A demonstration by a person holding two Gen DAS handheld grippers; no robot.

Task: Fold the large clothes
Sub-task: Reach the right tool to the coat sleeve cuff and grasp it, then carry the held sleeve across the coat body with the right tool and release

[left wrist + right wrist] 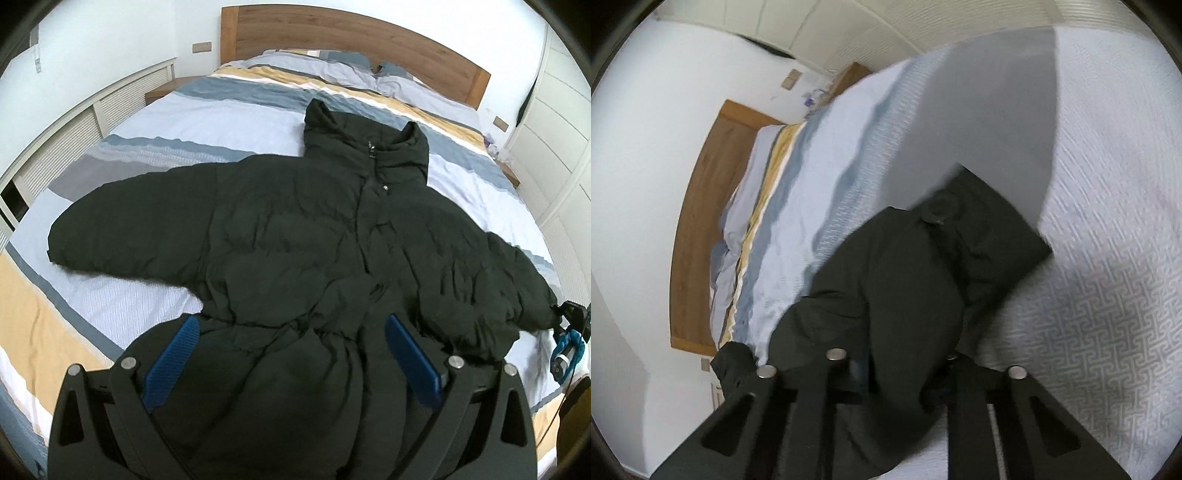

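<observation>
Black puffer jacket [314, 236] lies spread face-up across the bed [122, 310]. Left tool [291, 354] gapes wide over the near hem; right tool [897, 369] is clamped on the right sleeve cuff [979, 229]. Best carried low across the chest, keeping the padding flat.

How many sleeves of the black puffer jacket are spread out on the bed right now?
2. One sleeve lies stretched toward the left side of the bed. The other sleeve reaches right, its cuff at the right gripper, which grips it in the right wrist view.
</observation>
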